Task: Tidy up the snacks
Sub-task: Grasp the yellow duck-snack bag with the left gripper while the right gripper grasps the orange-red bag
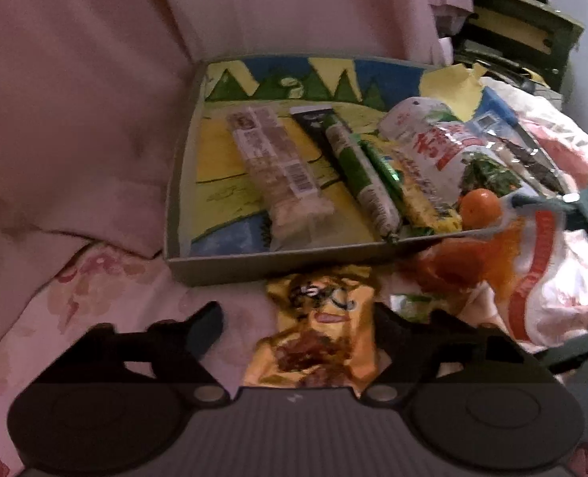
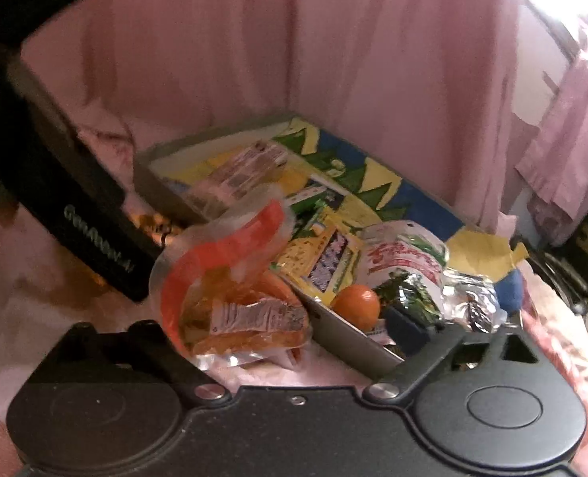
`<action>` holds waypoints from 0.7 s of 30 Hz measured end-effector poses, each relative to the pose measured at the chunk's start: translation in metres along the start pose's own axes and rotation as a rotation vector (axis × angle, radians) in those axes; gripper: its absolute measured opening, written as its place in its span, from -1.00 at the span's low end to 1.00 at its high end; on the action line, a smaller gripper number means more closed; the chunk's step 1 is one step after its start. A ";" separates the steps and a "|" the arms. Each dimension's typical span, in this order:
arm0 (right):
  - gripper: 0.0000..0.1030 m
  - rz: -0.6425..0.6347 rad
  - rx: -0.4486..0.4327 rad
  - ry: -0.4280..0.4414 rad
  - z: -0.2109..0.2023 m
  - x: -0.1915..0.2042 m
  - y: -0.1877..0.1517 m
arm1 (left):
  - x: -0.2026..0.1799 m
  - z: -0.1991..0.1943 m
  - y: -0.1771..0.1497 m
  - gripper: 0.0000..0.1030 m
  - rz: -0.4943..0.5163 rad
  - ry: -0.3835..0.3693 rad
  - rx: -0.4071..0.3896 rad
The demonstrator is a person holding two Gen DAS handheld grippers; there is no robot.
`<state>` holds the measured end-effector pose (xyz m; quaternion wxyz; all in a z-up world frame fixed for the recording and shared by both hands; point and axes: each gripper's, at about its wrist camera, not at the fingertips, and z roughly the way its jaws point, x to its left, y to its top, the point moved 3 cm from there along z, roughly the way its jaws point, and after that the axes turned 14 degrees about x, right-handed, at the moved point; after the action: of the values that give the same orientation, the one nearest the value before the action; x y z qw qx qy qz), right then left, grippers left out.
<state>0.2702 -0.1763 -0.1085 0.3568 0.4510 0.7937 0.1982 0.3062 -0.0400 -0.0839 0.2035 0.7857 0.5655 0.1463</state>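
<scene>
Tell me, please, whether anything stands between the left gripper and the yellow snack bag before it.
Nothing visible does: the yellow snack bag lies on the cloth between the open fingers of the left gripper.

You're in a home bedroom: pink floral bedding (image 1: 107,282) spreads under your left gripper (image 1: 294,330), pink curtains (image 2: 333,59) hang beyond the snack box (image 1: 230,266), daylit window (image 2: 564,0) far right of your right gripper (image 2: 278,342).
</scene>
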 end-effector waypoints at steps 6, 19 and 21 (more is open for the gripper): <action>0.40 -0.026 -0.019 -0.004 -0.001 0.001 -0.001 | -0.007 -0.003 -0.003 0.06 0.050 -0.010 -0.003; -0.21 -0.220 -0.045 -0.012 -0.014 0.018 -0.003 | -0.007 -0.013 -0.016 -0.02 0.043 -0.013 0.033; -0.22 -0.211 -0.037 0.000 -0.016 0.015 -0.002 | -0.007 -0.016 -0.018 -0.02 0.048 -0.011 0.044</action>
<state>0.2523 -0.1648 -0.1053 0.3838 0.3582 0.8331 0.1742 0.2818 -0.0393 -0.0791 0.1859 0.8041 0.5484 0.1344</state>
